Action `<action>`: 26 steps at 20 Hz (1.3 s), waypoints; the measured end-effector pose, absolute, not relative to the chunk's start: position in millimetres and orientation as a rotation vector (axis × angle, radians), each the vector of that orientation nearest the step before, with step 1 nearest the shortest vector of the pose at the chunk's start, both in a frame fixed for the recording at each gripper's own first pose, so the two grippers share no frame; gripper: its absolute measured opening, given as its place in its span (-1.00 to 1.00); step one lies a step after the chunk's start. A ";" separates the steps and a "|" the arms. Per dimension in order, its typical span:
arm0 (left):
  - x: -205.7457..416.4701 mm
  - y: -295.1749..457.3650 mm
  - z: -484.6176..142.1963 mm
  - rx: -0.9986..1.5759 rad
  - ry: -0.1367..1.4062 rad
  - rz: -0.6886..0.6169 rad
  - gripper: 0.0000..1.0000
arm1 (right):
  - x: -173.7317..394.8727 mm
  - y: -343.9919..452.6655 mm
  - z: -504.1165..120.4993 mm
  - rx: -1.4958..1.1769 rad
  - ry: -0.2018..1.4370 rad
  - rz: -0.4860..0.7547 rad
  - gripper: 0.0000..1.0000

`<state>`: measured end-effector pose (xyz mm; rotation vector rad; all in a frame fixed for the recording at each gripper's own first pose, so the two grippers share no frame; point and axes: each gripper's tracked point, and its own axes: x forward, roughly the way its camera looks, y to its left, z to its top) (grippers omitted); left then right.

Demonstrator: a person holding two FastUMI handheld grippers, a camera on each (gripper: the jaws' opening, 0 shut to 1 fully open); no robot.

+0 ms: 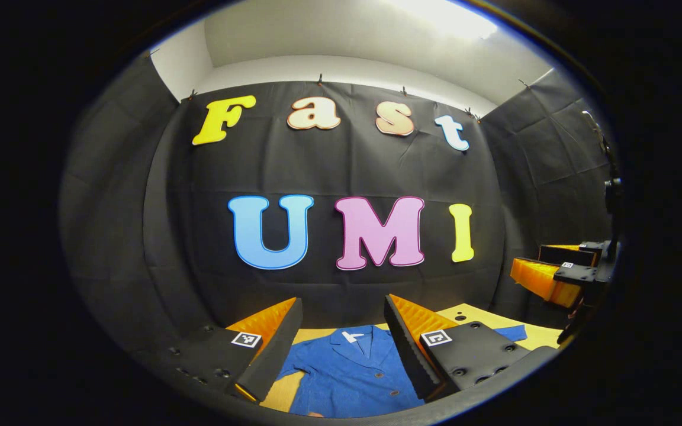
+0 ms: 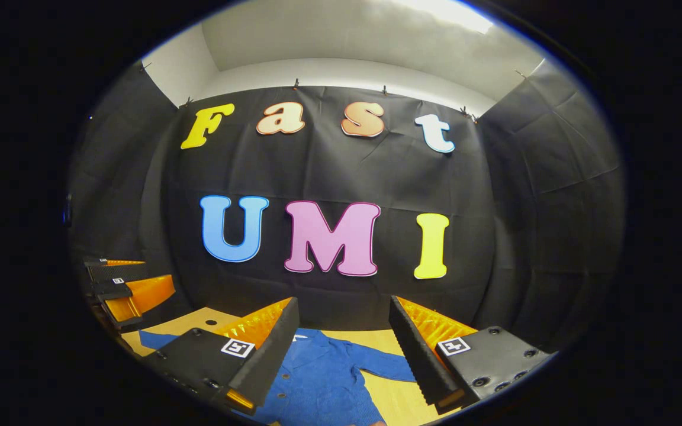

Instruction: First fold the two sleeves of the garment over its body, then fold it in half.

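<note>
A blue buttoned garment lies flat on the yellow table, collar toward the back wall. In the left gripper view my left gripper hangs open above its collar and chest, nothing between the fingers. One sleeve reaches out to the right there. The right gripper shows farther off at the right edge, held high. In the right gripper view my right gripper stands open over the garment, whose sleeve spreads right. The left gripper shows at the far left, and the other sleeve lies below it.
The black cloth wall closes the booth behind and on both sides of the table. Small round holes mark the tabletop near its back edge. Bare yellow tabletop shows beside the garment's body.
</note>
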<state>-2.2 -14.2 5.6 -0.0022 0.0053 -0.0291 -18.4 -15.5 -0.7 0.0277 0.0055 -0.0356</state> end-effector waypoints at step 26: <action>-14.6 1.9 -7.8 -0.053 0.015 0.024 0.59 | 18.6 -29.5 -47.1 0.145 0.137 -0.111 0.83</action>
